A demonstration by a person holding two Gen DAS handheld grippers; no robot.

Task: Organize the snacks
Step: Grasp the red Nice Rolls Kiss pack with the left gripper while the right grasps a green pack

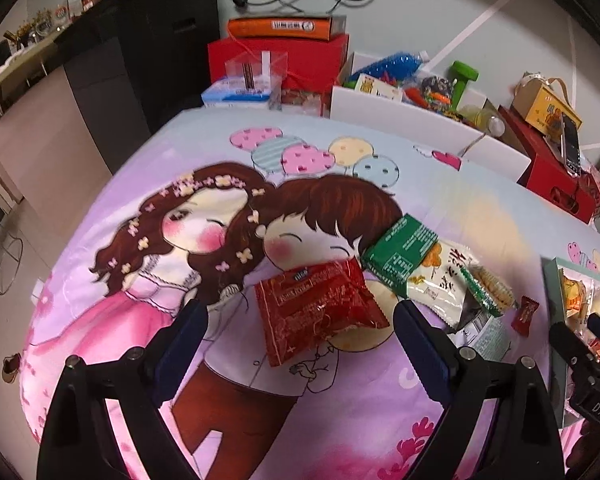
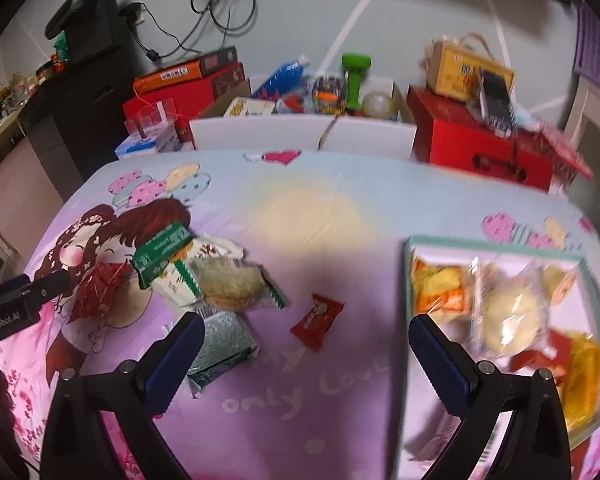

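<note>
A red snack packet lies on the cartoon cloth between the open jaws of my left gripper, which holds nothing. Beside it lie a green packet, a white packet and a small red candy. In the right wrist view my right gripper is open and empty, with the small red candy between its jaws, lower down on the cloth. The snack pile lies to its left. A pale green tray holding several wrapped snacks sits to its right.
Beyond the table's far edge stand red boxes, a white box of toys, a yellow box and a dark cabinet. The left gripper shows at the left edge of the right wrist view.
</note>
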